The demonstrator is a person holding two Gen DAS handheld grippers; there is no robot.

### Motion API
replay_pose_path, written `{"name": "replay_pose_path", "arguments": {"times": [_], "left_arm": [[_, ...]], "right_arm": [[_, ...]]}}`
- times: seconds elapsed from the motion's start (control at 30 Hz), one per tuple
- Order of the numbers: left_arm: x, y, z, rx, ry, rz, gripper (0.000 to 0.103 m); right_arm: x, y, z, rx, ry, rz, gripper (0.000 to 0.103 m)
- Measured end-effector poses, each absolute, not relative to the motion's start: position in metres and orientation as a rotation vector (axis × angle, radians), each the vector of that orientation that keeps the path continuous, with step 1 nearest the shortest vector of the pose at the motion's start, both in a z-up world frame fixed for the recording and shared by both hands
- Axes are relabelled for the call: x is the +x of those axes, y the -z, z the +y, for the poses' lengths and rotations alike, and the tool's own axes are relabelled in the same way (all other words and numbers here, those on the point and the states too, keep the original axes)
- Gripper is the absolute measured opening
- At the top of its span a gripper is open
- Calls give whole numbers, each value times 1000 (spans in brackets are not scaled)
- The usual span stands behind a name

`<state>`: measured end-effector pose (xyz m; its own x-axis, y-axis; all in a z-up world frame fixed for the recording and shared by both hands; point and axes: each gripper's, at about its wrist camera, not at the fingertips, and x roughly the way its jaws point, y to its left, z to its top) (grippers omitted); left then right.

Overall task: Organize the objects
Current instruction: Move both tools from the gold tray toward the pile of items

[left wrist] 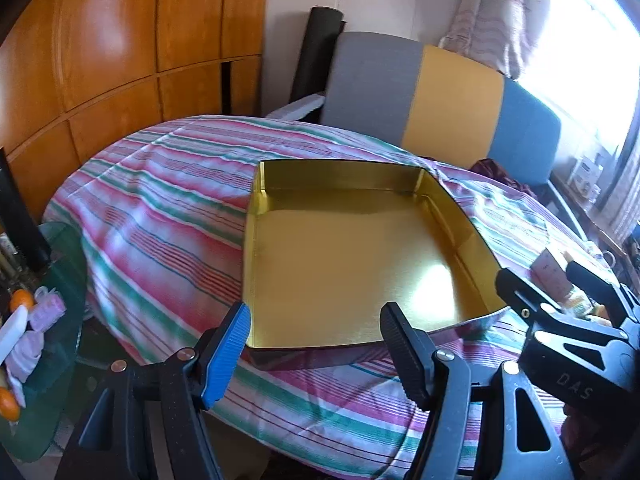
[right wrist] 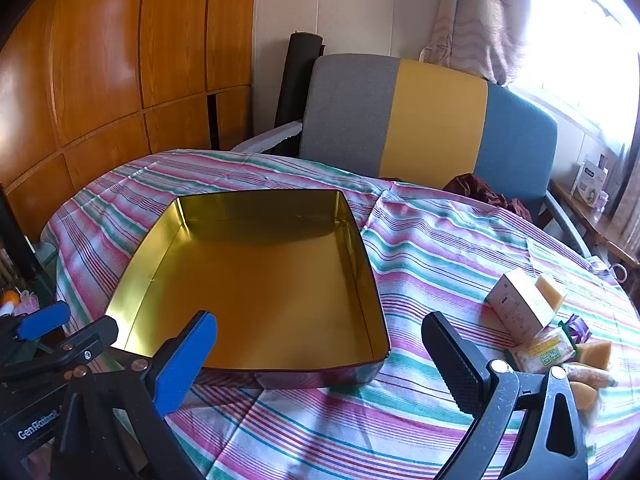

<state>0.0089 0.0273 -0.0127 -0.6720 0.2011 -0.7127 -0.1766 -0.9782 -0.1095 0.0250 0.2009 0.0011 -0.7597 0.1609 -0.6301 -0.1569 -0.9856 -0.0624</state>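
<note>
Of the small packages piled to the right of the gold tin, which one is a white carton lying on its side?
The white carton, farthest back in the pile and nearest the tin. The others in front are yellow blocks and a clear-wrapped packet.

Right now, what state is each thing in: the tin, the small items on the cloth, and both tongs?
Gold tin: open, no lid, empty, flat on the striped cloth.
White carton: lying on its side, outside the tin.
Snack packets: loose pile beside the carton.
Left tongs: open, empty.
Right tongs: wide open, empty.
</note>
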Motion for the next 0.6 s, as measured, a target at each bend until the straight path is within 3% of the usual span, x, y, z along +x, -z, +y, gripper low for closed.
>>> {"name": "replay_pose_path", "arguments": {"times": [0.6], "left_arm": [[7,6,70,-1078,-2703,236,68]], "right_arm": [[33,-2,256,-999,-2728,78,103]]}}
